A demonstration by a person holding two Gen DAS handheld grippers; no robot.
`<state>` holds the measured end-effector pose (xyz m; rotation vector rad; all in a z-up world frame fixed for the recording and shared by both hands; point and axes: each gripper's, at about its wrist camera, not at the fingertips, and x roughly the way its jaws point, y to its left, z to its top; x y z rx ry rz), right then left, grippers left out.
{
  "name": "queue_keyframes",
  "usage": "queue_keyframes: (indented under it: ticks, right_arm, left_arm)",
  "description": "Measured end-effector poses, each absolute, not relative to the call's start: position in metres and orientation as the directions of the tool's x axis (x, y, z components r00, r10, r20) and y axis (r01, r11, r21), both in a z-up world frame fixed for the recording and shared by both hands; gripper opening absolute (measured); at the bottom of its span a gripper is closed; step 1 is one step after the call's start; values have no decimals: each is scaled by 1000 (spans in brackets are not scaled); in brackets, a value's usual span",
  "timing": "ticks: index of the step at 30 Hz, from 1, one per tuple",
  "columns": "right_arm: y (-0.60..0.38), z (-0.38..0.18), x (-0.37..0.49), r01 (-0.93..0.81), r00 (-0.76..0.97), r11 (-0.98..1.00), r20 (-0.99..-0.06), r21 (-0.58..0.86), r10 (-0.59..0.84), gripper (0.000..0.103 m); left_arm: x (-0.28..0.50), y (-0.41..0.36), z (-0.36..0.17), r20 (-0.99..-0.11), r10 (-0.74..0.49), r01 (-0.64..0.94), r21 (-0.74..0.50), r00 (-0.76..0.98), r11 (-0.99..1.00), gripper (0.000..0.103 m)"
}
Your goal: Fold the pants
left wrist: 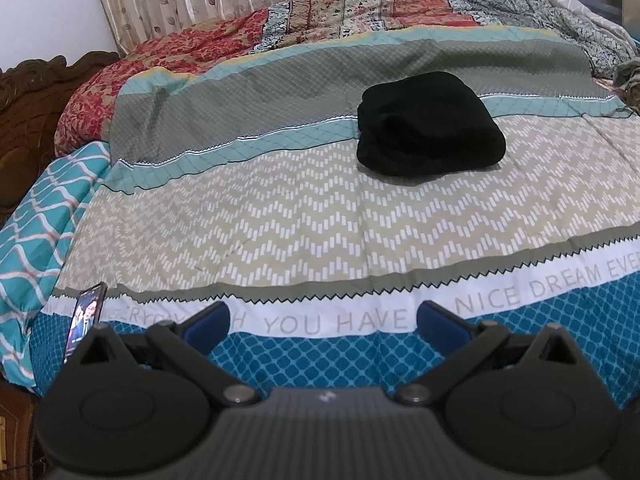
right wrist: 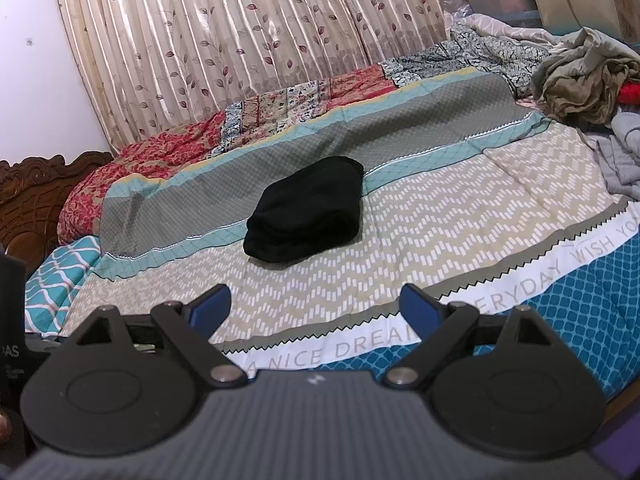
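The black pants (left wrist: 430,126) lie folded into a compact thick bundle on the patterned bedspread (left wrist: 280,220), right of centre in the left wrist view. They also show in the right wrist view (right wrist: 308,210), near the middle. My left gripper (left wrist: 322,316) is open and empty, held back over the bed's near edge, well short of the pants. My right gripper (right wrist: 316,306) is open and empty too, also back from the pants.
A phone (left wrist: 86,318) with a lit screen stands at the bed's near left edge. A heap of loose clothes (right wrist: 588,84) lies at the far right. A carved wooden headboard (right wrist: 36,196) is at left, curtains (right wrist: 240,40) behind.
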<state>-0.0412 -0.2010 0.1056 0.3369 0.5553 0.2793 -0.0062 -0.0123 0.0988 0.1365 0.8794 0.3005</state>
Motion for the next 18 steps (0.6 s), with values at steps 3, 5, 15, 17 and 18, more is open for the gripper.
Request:
queue_keyframes:
  ticks: [3,5,15,17,18]
  right_arm:
    - [-201,105,-41,-165,814,908,-466,385,346,93]
    - [-202,105,-41,-166,814,908,-466,385,347,93]
    - [-202,104,-41,-167,815,908,-465,384,347,93]
    - [-202,104,-40,-167,813,908,-467,385,348,93]
    - [-202,104,-40,-167,812,908,-468,385,348,93]
  left_arm:
    - [-6,-11,99,-738,312,-209,232,598,950,103]
    - [-5,-9,98,-745,311,-212,229,590,950,103]
    - [-5,-7,95,-756,320,-224,231,571,947,103]
    - [-5,-7,95,-760,312,-223,222,570,949,103]
    - [-5,-7,95,-762,307,-220,219,570,951,103]
